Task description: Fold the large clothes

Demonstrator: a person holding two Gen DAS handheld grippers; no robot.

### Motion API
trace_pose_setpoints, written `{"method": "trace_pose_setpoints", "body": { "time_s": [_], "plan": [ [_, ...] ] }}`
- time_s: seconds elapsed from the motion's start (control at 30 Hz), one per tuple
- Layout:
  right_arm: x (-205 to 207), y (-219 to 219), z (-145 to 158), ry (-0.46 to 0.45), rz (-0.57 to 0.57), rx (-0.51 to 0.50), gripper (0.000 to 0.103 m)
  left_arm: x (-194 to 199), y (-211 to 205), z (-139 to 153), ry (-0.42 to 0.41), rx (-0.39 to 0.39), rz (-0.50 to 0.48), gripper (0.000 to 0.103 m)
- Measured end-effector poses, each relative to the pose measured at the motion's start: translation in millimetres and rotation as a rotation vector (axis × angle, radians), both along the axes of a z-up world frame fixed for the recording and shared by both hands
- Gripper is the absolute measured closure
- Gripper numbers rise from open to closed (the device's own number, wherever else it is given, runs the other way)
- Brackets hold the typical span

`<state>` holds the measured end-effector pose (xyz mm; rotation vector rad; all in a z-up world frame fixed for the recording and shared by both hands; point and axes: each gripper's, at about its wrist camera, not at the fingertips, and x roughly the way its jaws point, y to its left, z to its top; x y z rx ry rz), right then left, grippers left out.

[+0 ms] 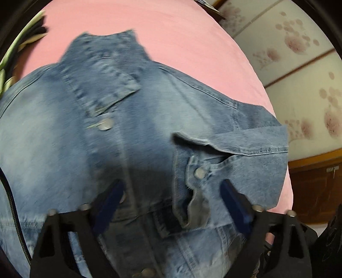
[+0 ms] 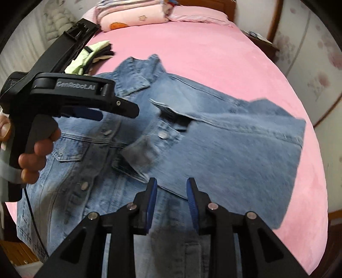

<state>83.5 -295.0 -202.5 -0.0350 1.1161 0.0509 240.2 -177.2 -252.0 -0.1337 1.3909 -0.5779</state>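
1. Between the blue pads of the left gripper (image 1: pixel 171 194) lies the front of the denim jacket (image 1: pixel 132 132); its jaws stand wide apart and nothing is clamped. A folded cuff with a metal button (image 1: pixel 200 172) sits just ahead, nearer the right-hand pad.

2. Ahead of the right gripper (image 2: pixel 171 197), the jaws stand partly apart with denim showing in the gap; neither pad presses on the cloth. A straight sleeve edge runs across just beyond the fingertips.

3. Left of the right gripper, the left gripper's black body (image 2: pixel 70 94) hangs over the jacket's chest pocket, held by a hand (image 2: pixel 32 154) on its grip. It takes up the space above the jacket's left half as the right wrist view shows it.

4. Jacket position: spread flat on the pink bedsheet (image 2: pixel 213 53), collar (image 2: pixel 139 72) at the far end, one sleeve folded across the front toward the right.

5. Open room: bare sheet extends beyond the collar and to the right of the folded sleeve. The bed edge curves away on the right, close to the sleeve's outer edge.

6. Surroundings: a stack of folded clothes (image 2: pixel 94 53) lies beyond the left gripper, near the collar. Pillows and bedding (image 2: pixel 132 15) sit at the far headboard end. Wall panels with a floral pattern (image 1: pixel 299 64) stand beyond the bed's right edge.
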Motion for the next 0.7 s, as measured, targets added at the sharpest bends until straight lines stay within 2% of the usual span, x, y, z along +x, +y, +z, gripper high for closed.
{"method": "trace_pose_setpoints", "body": {
  "time_s": [0.03, 0.07, 0.23, 0.27, 0.33, 0.7],
  "plan": [
    [1, -4, -2, 0.004, -0.012, 0.005, 0.074, 0, -7, -1, 0.002, -0.001, -0.016, 0.034],
    [0, -9, -4, 0.007, -0.028, 0.012, 0.074, 1, -16, -3, 0.003, 0.002, -0.038, 0.037],
    [-6, -26, -7, 0.003, -0.055, 0.029, 0.074, 6, -43, -16, -0.014, 0.04, -0.069, 0.039],
    [-7, -28, -7, 0.003, -0.057, 0.029, 0.074, 7, -47, -19, -0.013, 0.041, -0.067, 0.042],
    [-9, -34, -9, 0.006, -0.066, 0.037, 0.074, 10, -50, -26, -0.006, 0.043, -0.068, 0.058],
    [-19, -65, -23, 0.035, -0.12, 0.061, 0.074, 14, -63, -48, -0.009, 0.056, -0.052, 0.067]
  ]
}}
